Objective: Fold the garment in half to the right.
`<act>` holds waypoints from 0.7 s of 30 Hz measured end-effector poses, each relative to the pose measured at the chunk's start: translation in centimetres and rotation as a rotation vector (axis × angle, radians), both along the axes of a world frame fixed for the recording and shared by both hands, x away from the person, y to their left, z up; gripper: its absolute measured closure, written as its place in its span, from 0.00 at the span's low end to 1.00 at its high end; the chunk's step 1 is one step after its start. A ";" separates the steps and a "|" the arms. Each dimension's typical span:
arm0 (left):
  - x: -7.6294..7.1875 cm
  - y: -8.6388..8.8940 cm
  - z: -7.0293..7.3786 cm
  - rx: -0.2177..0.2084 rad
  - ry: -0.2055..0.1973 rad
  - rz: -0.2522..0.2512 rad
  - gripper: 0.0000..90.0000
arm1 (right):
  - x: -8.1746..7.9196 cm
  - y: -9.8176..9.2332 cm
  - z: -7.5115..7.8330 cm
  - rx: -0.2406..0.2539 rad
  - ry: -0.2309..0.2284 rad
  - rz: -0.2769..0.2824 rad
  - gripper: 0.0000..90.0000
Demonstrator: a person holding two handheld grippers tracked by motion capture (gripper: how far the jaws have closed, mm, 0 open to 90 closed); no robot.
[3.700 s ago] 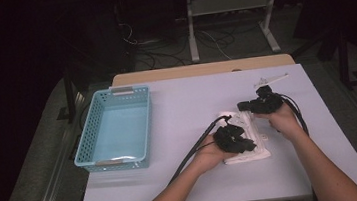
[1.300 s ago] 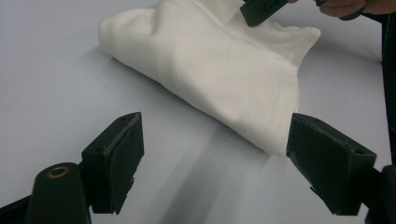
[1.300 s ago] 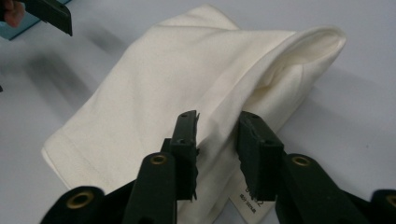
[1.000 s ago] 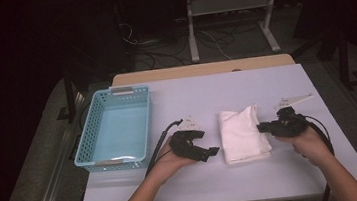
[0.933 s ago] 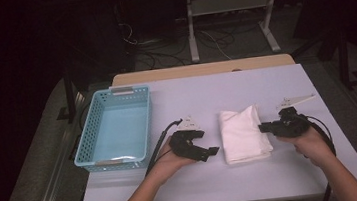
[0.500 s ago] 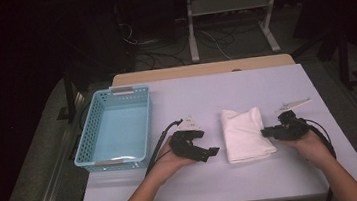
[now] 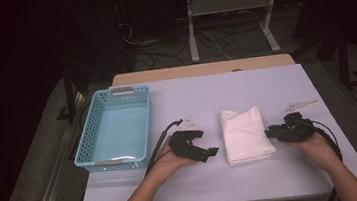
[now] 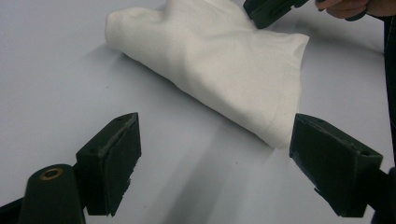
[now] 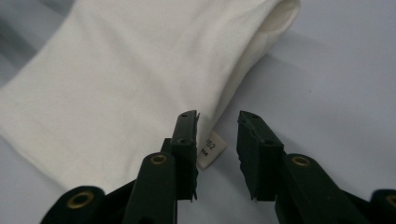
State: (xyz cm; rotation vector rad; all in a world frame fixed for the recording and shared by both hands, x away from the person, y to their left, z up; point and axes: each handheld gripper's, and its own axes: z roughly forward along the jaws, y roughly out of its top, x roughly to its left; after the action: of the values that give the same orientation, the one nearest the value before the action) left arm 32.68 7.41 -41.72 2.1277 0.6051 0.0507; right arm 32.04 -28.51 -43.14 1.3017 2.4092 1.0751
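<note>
- A folded white cloth (image 7: 245, 133) lies flat on the tabletop (image 7: 245, 86), well right of the blue basket (image 7: 117, 127).
- The left gripper (image 7: 199, 151) rests just left of the cloth, jaws spread wide with only bare tabletop between them.
- The right gripper (image 7: 270, 133) sits at the cloth's right edge; its jaws have just been opening and stand slightly apart, pinching nothing.
- Beside the cloth's edge, a small tag (image 9: 209, 149) peeks out between those jaws, its print partly hidden.
- The cloth's far corners are cut off in both gripper views.

Folded white cloth (image 7: 245, 133) on table (image 7: 245, 88), between left gripper (image 7: 211, 152) and right gripper (image 7: 269, 133); blue basket (image 7: 117, 128) left.
</note>
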 end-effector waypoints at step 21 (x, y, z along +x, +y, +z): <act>0.2 0.2 0.0 -0.007 0.004 -0.003 0.18 | -4.3 -0.2 0.6 0.053 -0.014 0.099 0.84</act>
State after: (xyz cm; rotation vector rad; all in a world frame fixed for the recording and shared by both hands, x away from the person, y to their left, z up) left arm 32.89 7.63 -41.75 2.1222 0.6037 0.0425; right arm 27.71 -28.69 -42.55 1.1971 2.4742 1.1775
